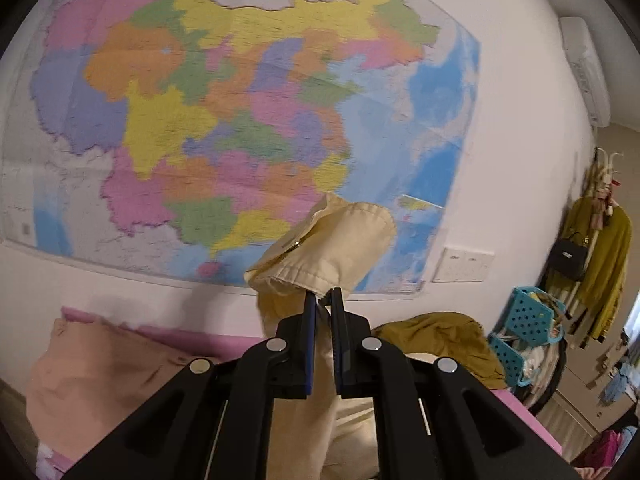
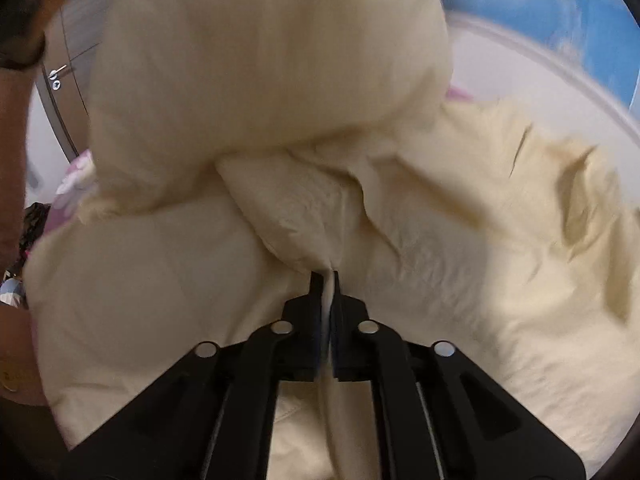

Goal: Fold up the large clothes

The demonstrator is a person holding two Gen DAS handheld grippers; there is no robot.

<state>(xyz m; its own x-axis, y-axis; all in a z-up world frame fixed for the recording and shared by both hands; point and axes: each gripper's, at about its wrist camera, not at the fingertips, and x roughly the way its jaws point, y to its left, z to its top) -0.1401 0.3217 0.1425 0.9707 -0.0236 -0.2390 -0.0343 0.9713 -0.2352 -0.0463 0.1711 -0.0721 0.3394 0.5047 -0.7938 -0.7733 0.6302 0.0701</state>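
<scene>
A large cream garment (image 1: pixel 332 240) is held up in the air. My left gripper (image 1: pixel 324 296) is shut on a stitched hem of it, which flops over the fingertips; a small brass fastener shows on the fold. The rest hangs down below the gripper. In the right wrist view the cream garment (image 2: pixel 440 208) fills nearly the whole frame in bulging folds. My right gripper (image 2: pixel 325 278) is shut on a thin pinch of its fabric.
A big coloured wall map (image 1: pixel 240 120) hangs straight ahead. A pink-covered bed (image 1: pixel 180 338) carries a peach garment (image 1: pixel 100 368) and an olive garment (image 1: pixel 440 340). Blue baskets (image 1: pixel 524 320) and a coat rack (image 1: pixel 600 248) stand right. A door handle (image 2: pixel 58 76) shows at left.
</scene>
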